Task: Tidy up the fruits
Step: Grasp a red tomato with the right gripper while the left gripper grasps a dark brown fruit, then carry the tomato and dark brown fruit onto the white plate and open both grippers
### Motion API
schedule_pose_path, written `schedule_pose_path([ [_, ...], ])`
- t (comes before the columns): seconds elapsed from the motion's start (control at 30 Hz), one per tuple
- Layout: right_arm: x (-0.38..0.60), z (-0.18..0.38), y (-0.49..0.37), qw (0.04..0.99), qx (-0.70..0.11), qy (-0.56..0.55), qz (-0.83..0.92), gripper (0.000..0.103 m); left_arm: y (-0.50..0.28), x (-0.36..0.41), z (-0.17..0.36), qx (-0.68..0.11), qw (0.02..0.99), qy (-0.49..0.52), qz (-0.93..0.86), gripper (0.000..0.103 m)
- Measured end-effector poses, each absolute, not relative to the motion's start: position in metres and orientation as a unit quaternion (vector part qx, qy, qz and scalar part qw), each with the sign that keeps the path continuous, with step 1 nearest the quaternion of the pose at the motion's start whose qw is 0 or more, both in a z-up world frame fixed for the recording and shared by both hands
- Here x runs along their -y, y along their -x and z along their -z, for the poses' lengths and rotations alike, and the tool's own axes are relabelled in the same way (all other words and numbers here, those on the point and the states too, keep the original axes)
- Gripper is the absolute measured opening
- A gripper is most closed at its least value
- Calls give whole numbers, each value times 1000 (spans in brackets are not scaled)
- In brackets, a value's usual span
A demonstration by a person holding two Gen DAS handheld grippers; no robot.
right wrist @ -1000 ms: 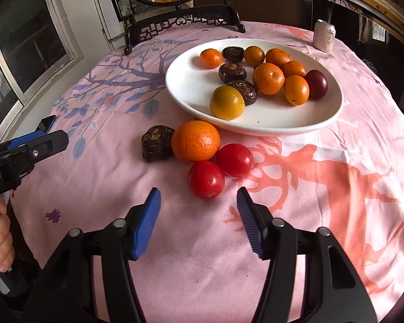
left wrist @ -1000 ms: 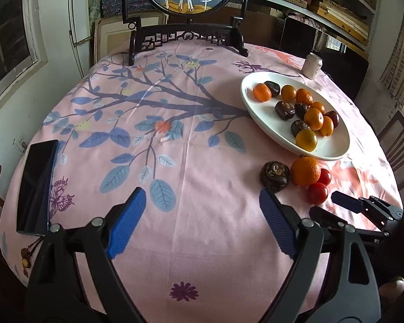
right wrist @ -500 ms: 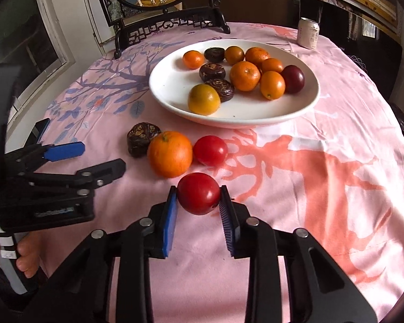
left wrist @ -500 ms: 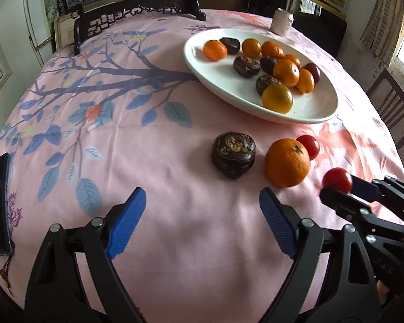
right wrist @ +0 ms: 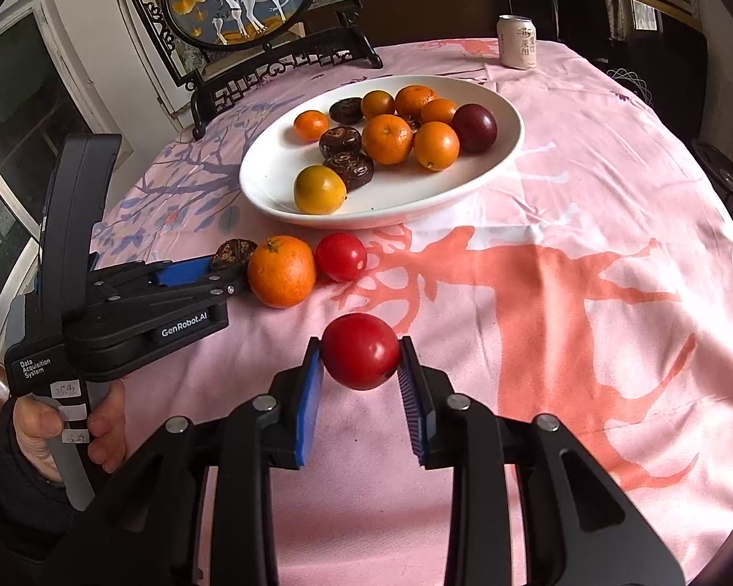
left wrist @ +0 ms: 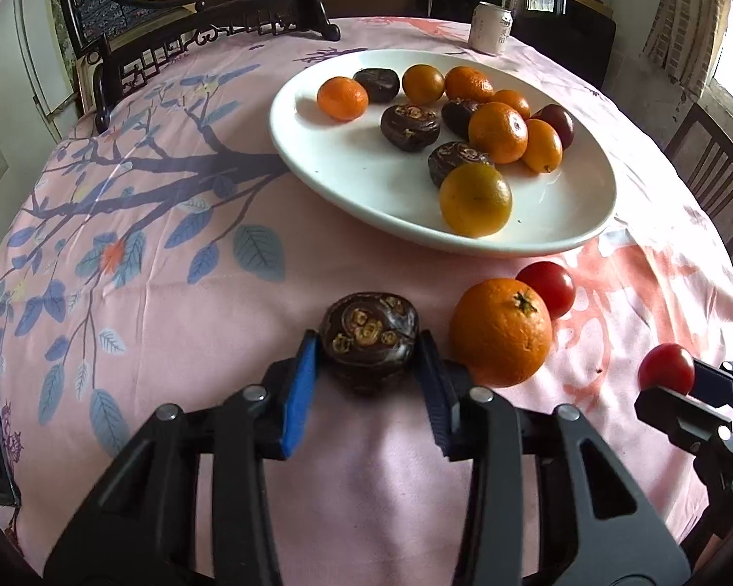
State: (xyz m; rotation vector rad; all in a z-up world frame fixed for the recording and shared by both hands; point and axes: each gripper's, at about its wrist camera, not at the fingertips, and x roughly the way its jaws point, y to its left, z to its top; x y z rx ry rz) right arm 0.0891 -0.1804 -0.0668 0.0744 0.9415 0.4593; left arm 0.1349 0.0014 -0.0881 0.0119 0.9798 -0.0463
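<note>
Right gripper (right wrist: 360,366): pinching the red tomato (right wrist: 360,350) between its blue pads, holding it clear of the tablecloth (right wrist: 586,254).
Left gripper (left wrist: 366,366): jaws closing on the dark wrinkled fruit (left wrist: 369,339), which is resting on the cloth; pads are sitting against both its sides.
Neighbours: an orange (left wrist: 501,332) is lying just beside the left gripper's right finger; a second tomato (left wrist: 547,288) is touching that orange.
Destination: the white plate (left wrist: 356,171), already carrying oranges and dark fruits, is likely receiving both pieces.
Risk, right: over-squeezing is likely bruising or splitting the tomato.
Risk, left: the finger is liable to nudge the orange, sending it rolling.
Risk, plate: a dropped fruit may be scattering the pile.
</note>
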Motion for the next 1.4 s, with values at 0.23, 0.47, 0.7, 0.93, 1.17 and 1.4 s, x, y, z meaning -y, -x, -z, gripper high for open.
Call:
schedule_pose_path([
  [0.23, 177, 60, -87, 869, -442, -33, -222, 31, -118, -14, 72, -457, 889, 24, 20, 40],
  [0.47, 173, 56, -89, 868, -442, -31, -224, 31, -102, -15, 47, -441, 897, 29, 35, 40],
  [0.7, 175, 50, -100, 871, -438, -27, -221, 31, -112, -10, 23, -431, 901, 18, 43, 40],
  [0.93, 171, 27, -140, 879, -425, -5, -214, 31, -160, -3, 3, -433, 901, 8, 40, 41],
  [1.17, 162, 36, -202, 868, -456, 15, -196, 31, -222, -7, 18, -465, 885, 20, 17, 41],
  [1.4, 162, 45, -220, 864, -465, 14, -193, 31, -243, -10, 31, -477, 879, 19, 9, 41],
])
